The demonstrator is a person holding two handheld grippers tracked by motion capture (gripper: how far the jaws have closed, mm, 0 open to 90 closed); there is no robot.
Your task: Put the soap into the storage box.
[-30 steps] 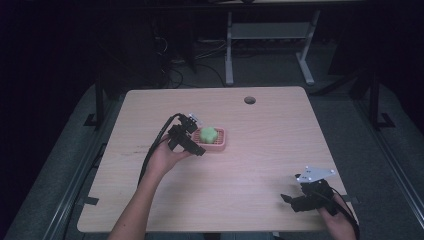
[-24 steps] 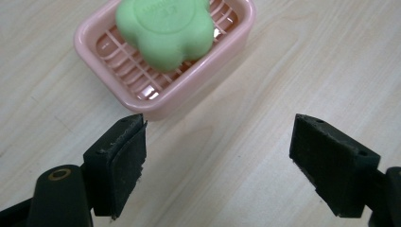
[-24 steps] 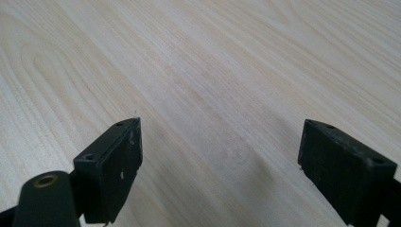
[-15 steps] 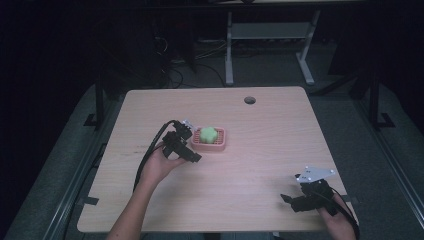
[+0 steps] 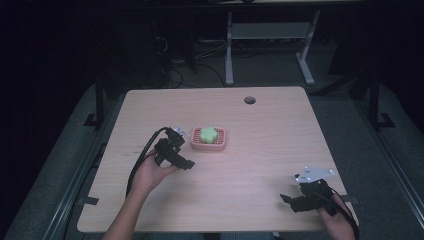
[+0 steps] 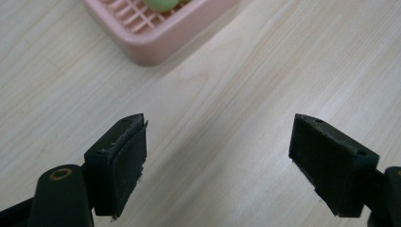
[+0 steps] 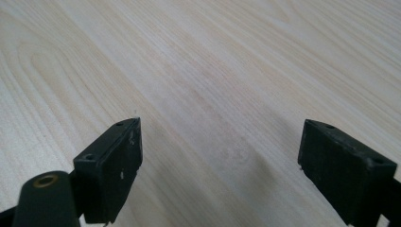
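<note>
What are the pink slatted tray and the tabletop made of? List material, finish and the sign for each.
Pink slatted rectangular tray: probably moulded plastic, smooth and matte; even colour, rounded edges, grid slats.
Pale wood-look tabletop: wood or wood-grain laminate, matte; long grain lines, no glare. Which of the two cannot be told.

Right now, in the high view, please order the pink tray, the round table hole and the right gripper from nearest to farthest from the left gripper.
1. Pink tray, just right of the left gripper.
2. Round table hole, toward the far edge.
3. Right gripper, at the near right corner.

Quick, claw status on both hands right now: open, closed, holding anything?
Left claw: open, holding nothing, just short of the pink tray.
Right claw: open, holding nothing, over bare table.
</note>
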